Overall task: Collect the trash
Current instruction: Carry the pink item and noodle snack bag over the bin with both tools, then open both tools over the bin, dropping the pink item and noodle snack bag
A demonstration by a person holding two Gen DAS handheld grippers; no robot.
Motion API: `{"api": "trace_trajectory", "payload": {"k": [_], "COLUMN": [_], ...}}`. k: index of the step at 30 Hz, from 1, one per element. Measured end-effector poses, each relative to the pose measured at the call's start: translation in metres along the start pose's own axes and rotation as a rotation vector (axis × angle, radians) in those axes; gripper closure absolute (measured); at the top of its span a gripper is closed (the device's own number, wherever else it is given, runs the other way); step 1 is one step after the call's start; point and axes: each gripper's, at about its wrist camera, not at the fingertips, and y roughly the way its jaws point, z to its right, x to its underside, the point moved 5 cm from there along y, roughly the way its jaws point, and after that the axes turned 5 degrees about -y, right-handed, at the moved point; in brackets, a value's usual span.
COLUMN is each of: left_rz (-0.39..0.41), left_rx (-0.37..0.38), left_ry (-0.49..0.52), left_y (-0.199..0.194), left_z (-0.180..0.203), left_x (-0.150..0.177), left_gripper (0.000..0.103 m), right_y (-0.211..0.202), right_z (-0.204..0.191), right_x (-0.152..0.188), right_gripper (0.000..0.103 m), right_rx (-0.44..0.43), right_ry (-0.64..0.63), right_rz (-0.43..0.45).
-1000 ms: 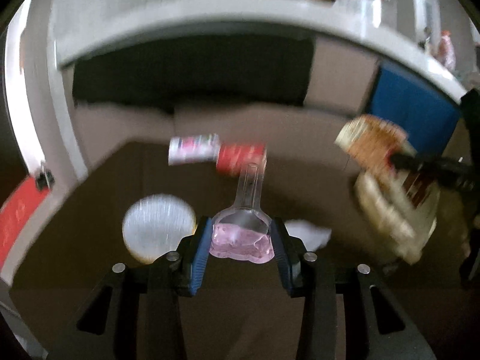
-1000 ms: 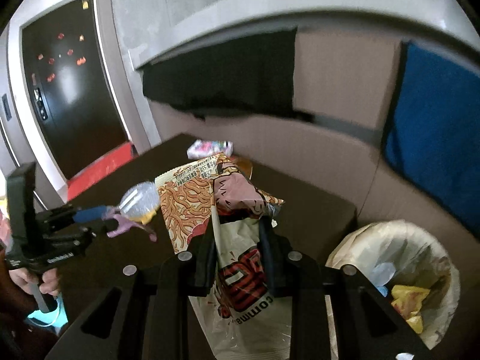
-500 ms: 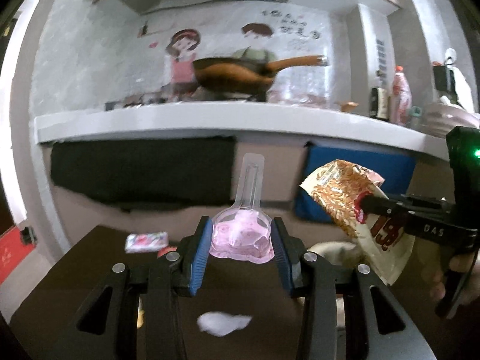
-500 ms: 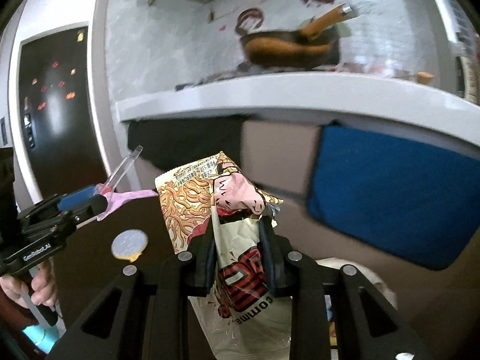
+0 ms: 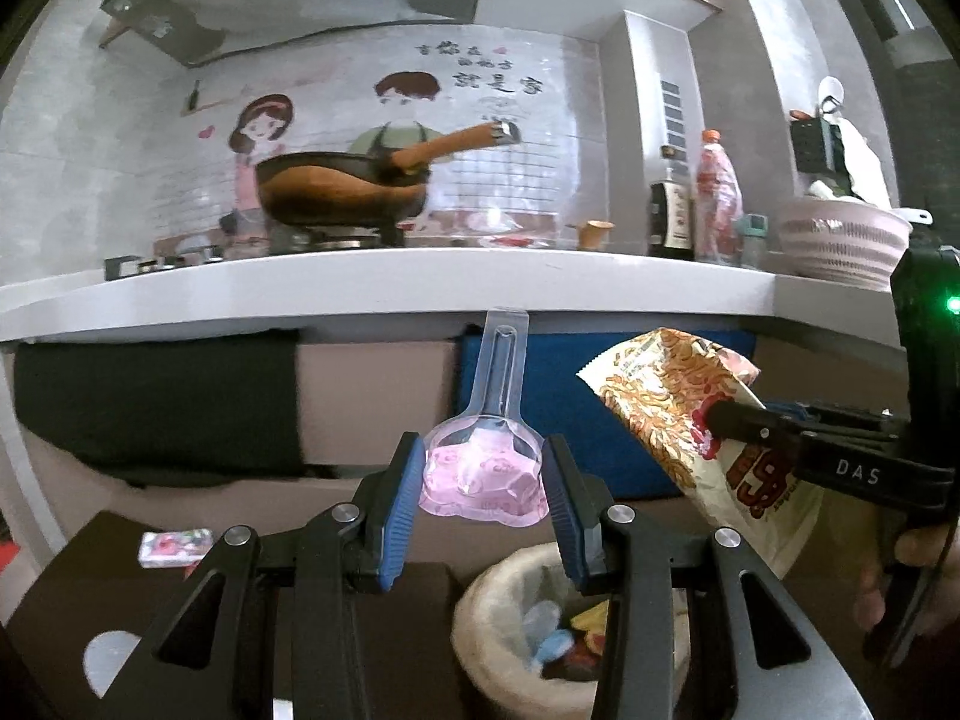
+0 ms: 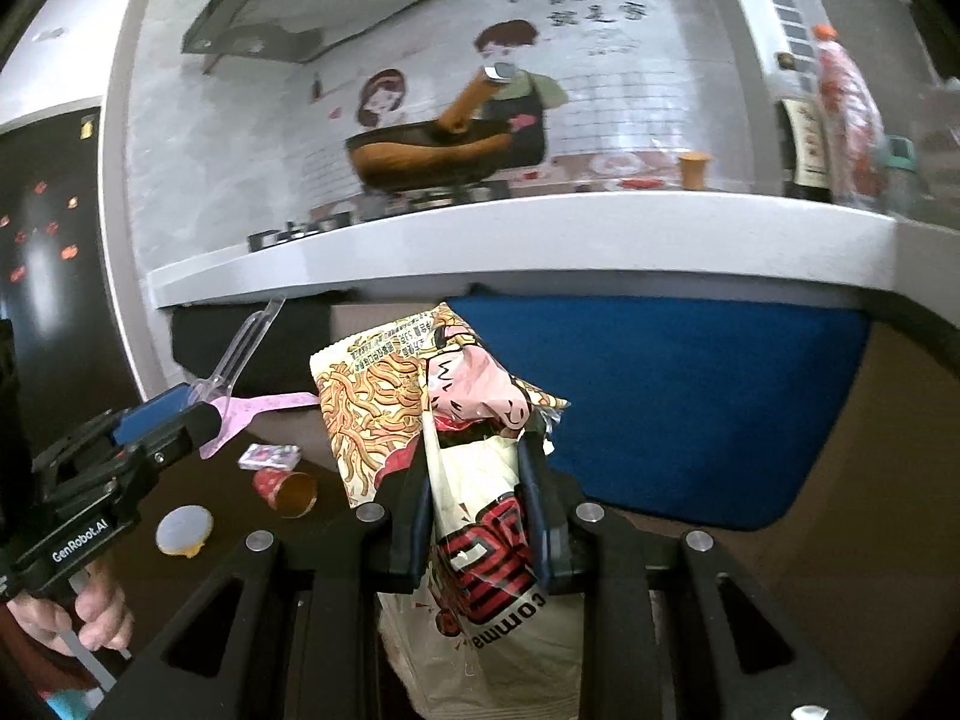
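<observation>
My left gripper (image 5: pixel 483 480) is shut on a clear plastic blister pack with a pink backing (image 5: pixel 483 474), its long neck pointing forward. Seen from the right wrist view, that pack (image 6: pixel 240 384) is held up at the left by the left gripper (image 6: pixel 180 414). My right gripper (image 6: pixel 474 480) is shut on a noodle snack bag (image 6: pixel 420 396) that hangs down between its fingers; the left wrist view shows the bag (image 5: pixel 678 408) at the right. A bin lined with a pale bag (image 5: pixel 498 594) stands below both, with wrappers inside.
On the dark table lie a small colourful packet (image 6: pixel 270 456), a red paper cup on its side (image 6: pixel 285 489) and a round foil lid (image 6: pixel 183 531). A white counter (image 5: pixel 384 288) with a wok, bottles and a bowl runs behind. A blue panel (image 6: pixel 690 396) fronts it.
Both grippers have risen and swung right, off the table toward the bin, carrying the blister pack and the snack bag. The table litter has dropped to the lower left.
</observation>
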Motion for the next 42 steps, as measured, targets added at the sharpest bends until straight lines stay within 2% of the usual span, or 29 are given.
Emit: {"api": "trace_trajectory", "payload": {"k": [3, 12, 17, 23, 33, 38, 42], "left_rz": [-0.015, -0.104, -0.237, -0.366, -0.623, -0.639, -0.62], "left_rx": [0.018, 0.072, 0.107, 0.119, 0.147, 0.171, 0.179], "left_ry": [-0.004, -0.036, -0.109, -0.15, -0.244, -0.272, -0.331], "left_y": [0.012, 0.048, 0.085, 0.124, 0.175, 0.178, 0.176], "left_z": [0.009, 0.014, 0.008, -0.003, -0.013, -0.013, -0.023], "left_x": [0.006, 0.04, 0.077, 0.117, 0.181, 0.188, 0.178], "left_gripper": [0.062, 0.062, 0.062, 0.062, 0.062, 0.058, 0.05], "right_y": [0.002, 0.025, 0.066, 0.113, 0.158, 0.168, 0.174], "right_z": [0.01, 0.031, 0.044, 0.057, 0.069, 0.066, 0.065], "right_x": [0.004, 0.032, 0.067, 0.109, 0.148, 0.16, 0.17], "right_gripper": [0.079, 0.079, 0.079, 0.078, 0.077, 0.074, 0.065], "right_rx": [0.03, 0.038, 0.022, -0.006, 0.001, -0.021, 0.006], "right_ry": [-0.003, 0.047, 0.124, 0.21, 0.273, 0.3, 0.306], "right_rz": [-0.009, -0.065, -0.172, -0.286, -0.405, -0.458, -0.508]}}
